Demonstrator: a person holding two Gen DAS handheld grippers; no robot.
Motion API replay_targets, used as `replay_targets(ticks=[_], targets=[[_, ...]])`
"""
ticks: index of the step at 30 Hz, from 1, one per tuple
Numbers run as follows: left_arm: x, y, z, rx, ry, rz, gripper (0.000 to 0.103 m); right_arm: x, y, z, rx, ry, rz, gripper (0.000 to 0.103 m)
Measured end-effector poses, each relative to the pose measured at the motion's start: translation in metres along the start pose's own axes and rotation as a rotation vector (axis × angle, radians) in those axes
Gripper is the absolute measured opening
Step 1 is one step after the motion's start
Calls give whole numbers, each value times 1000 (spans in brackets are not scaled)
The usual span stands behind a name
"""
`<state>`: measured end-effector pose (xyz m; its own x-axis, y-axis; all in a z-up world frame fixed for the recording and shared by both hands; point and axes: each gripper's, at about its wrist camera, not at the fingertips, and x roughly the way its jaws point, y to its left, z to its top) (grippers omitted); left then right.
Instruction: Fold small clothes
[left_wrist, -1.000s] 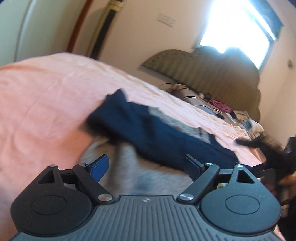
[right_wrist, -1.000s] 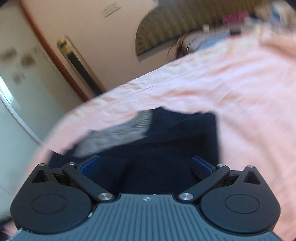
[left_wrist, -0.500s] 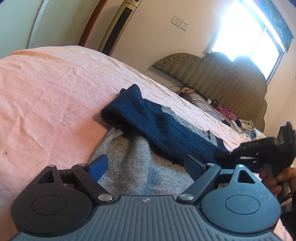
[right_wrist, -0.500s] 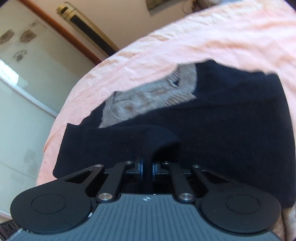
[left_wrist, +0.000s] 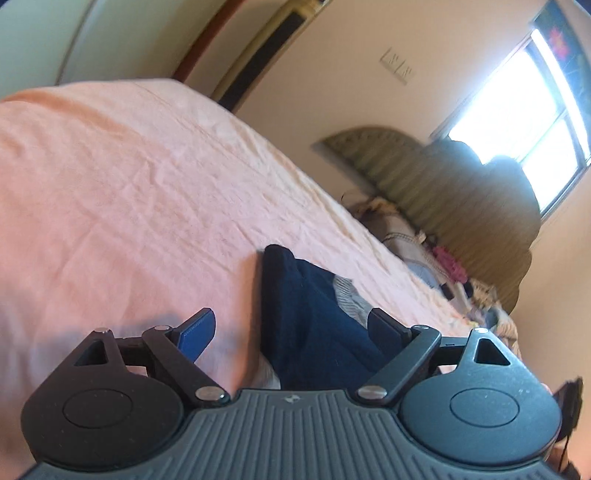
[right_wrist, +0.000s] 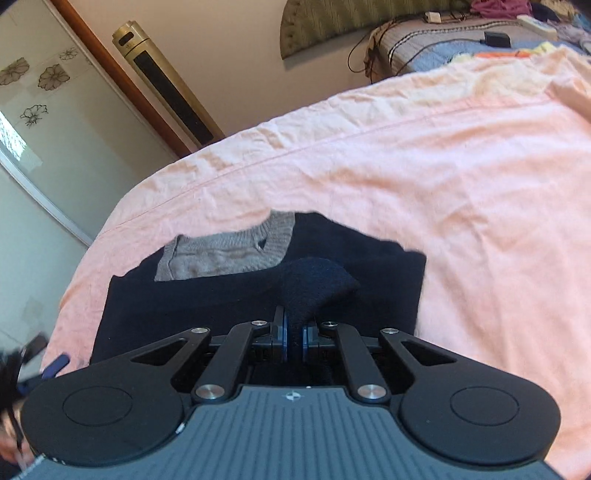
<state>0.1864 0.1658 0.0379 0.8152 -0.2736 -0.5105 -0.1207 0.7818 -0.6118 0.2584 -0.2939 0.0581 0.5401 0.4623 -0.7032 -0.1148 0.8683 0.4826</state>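
A small navy sweater with a grey collar panel lies flat on the pink bedsheet. My right gripper is shut on a raised fold of the sweater's navy fabric at its near edge. In the left wrist view the sweater lies between and beyond the fingers of my left gripper, which is open and empty just above the bed. A blue tip of the left gripper shows in the right wrist view at the sweater's left edge.
A padded headboard and a pile of bedding and clothes stand at the bed's far end. A tall gold tower fan stands by the wall beyond the bed. The bedsheet spreads wide around the sweater.
My right gripper closed on the sweater's near edge and lifted a fold. My left gripper stayed open and shifted left, so the sweater's left edge now sits between its fingers.
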Motion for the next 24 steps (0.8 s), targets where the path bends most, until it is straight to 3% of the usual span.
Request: replay_targets(ticks=[3, 5, 6, 9, 13, 16, 19, 21, 22, 23, 24], targets=[[41, -5, 22, 8, 73, 52, 87, 8, -2, -5, 5, 5, 6, 13], [68, -11, 28, 49, 144, 82, 72, 9, -5, -6, 9, 3, 7, 13], [82, -13, 27, 70, 191, 113, 54, 7, -6, -5, 13, 2, 9, 13], [97, -32, 18, 220, 214, 187, 4, 6, -9, -2, 19, -13, 15, 13], [76, -55, 13, 396, 34, 290, 3, -7, -5, 1, 7, -86, 80, 13], [91, -49, 7, 446, 97, 360, 4, 20, -2, -6, -46, -12, -12, 12], [86, -54, -8, 547, 82, 380, 7, 23, 1, -16, -55, -56, -33, 13], [72, -55, -8, 521, 82, 382, 13, 13, 0, -19, -32, -86, -16, 37], [61, -55, -8, 503, 68, 390, 17, 5, 1, -21, -35, -106, -18, 61], [48, -57, -10, 482, 35, 379, 19, -5, 3, -25, -46, -136, -32, 71], [35, -58, -14, 474, 1, 329, 26, -13, 6, -29, -63, -159, -41, 69]])
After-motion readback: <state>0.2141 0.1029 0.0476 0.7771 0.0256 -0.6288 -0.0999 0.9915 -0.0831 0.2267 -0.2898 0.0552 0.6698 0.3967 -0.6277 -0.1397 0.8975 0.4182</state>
